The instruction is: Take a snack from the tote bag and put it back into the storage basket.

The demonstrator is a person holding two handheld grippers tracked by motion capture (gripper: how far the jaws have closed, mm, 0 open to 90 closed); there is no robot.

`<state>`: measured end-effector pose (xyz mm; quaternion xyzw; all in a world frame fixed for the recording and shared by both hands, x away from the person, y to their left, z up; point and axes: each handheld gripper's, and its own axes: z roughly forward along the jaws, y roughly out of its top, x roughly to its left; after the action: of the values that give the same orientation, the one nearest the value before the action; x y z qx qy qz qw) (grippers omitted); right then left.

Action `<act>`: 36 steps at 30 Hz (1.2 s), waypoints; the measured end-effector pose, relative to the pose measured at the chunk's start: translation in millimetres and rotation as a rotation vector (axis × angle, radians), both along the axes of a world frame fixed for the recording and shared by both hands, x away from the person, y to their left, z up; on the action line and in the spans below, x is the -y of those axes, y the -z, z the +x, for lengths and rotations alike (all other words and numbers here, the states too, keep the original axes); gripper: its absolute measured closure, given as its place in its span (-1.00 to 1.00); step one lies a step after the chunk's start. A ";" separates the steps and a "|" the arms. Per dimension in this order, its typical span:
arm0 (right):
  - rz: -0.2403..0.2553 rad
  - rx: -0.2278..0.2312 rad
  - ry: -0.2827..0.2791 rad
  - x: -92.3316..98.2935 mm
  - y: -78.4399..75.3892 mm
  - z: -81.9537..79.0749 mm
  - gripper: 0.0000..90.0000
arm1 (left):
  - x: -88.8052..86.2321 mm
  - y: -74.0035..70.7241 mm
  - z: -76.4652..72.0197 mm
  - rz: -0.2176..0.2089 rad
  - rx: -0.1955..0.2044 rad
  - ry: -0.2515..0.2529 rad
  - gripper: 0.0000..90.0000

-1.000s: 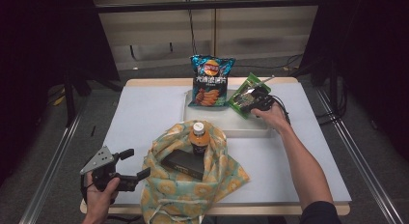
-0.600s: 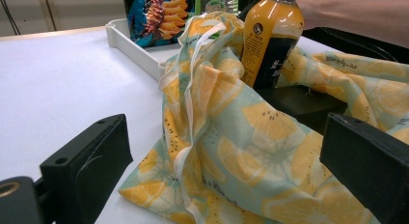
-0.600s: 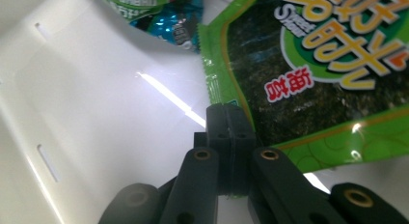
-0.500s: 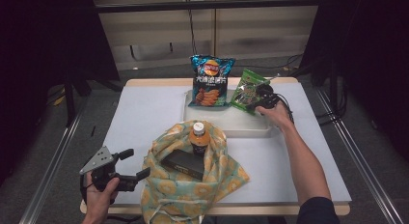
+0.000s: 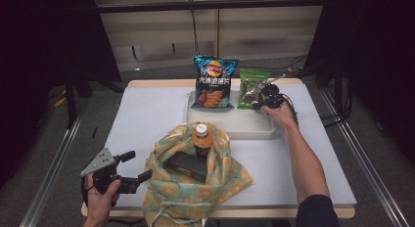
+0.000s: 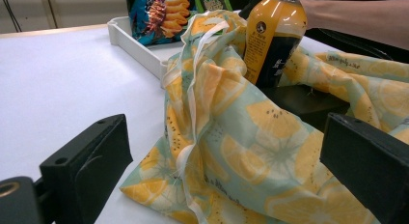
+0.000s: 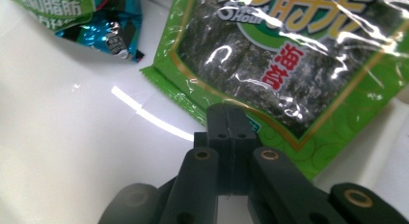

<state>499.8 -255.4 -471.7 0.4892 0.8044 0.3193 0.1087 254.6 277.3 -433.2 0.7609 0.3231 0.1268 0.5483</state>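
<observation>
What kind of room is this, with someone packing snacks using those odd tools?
Probably a lab or recording studio, not a home: the white-topped table stands among dark curtains with cables on the floor, and a hand-held black two-jaw gripper waits beside a yellow lemon-print cloth bag.

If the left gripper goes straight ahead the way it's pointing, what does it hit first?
Most likely the bag: its lemon-print cloth lies straight ahead between the open left gripper's fingers, with the bottle farther behind. Depth is hard to judge.

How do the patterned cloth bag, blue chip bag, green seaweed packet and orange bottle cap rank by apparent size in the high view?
1. patterned cloth bag
2. blue chip bag
3. green seaweed packet, partly hidden by the right gripper
4. orange bottle cap
</observation>
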 end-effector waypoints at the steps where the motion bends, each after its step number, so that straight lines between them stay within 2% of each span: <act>1: 0.000 0.007 -0.003 0.7 0.4 1.0 1.00 | 0.3 0.2 0.1 -0.003 -0.001 -0.001 -0.92; 3: -0.014 0.008 0.017 0.9 -0.1 1.2 1.00 | 0.1 1.1 1.3 -0.006 -0.002 0.011 -0.93; 6: -0.008 0.028 0.028 1.9 0.6 2.1 1.00 | 0.8 1.2 1.9 -0.003 -0.003 0.011 -0.92; 9: 0.001 0.031 0.010 1.7 -0.8 -0.9 1.00 | 1.2 1.3 2.3 -0.007 -0.007 0.008 -0.92; 10: 0.013 0.034 0.007 1.9 -3.4 -3.5 1.00 | 1.4 0.6 1.8 0.005 -0.009 -0.004 -0.92; 11: 0.028 0.046 0.010 1.3 -6.5 -6.7 1.00 | 1.4 0.7 1.9 -0.003 -0.010 0.003 -0.91; 13: 0.040 0.074 -0.011 0.1 -13.2 -13.6 0.93 | 1.9 -0.6 1.1 0.006 -0.012 -0.013 -0.87; 15: 0.063 0.085 -0.025 -0.5 -18.9 -21.3 0.87 | 2.9 -1.6 0.4 -0.024 -0.021 -0.005 -0.86; 16: 0.074 0.097 -0.028 -0.6 -22.2 -25.8 0.83 | 3.3 -3.1 -1.1 -0.011 -0.016 -0.015 -0.84; 17: 0.086 0.101 -0.029 -1.3 -25.7 -30.2 0.79 | 4.0 -3.3 -1.4 -0.020 -0.010 -0.010 -0.82; 18: 0.095 0.111 -0.038 -2.6 -29.5 -34.8 0.77 | 4.3 -4.3 -2.6 -0.004 -0.010 -0.019 -0.81; 20: 0.119 0.141 -0.051 -5.8 -36.3 -44.9 0.69 | 5.3 -5.2 -3.5 -0.009 -0.009 -0.026 -0.75; 25: 0.160 0.199 -0.086 -18.4 -50.8 -81.3 0.53 | 5.8 -11.1 -8.7 -0.015 0.015 -0.028 -0.62; 27: 0.184 0.209 -0.113 -24.0 -53.3 -99.0 0.45 | 6.7 -15.0 -11.9 -0.011 0.034 -0.031 -0.49; 29: 0.181 0.209 -0.137 -31.0 -54.7 -117.3 0.41 | 6.9 -19.4 -16.6 0.002 0.055 -0.025 -0.37; 30: 0.196 0.215 -0.152 -33.8 -55.9 -126.5 0.40 | 8.3 -20.8 -19.0 -0.003 0.060 -0.024 -0.31; 33: 0.229 0.226 -0.189 -41.1 -61.3 -152.6 0.39 | 13.4 -25.1 -23.7 -0.005 0.067 -0.001 -0.29; 36: 0.217 0.234 -0.230 -50.4 -70.0 -176.0 0.41 | 22.5 -25.7 -24.5 0.009 0.061 0.032 -0.30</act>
<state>323.8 -205.0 -401.7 0.3624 0.7976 0.4693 0.1107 230.1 254.8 -407.4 0.7642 0.2935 0.1426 0.5564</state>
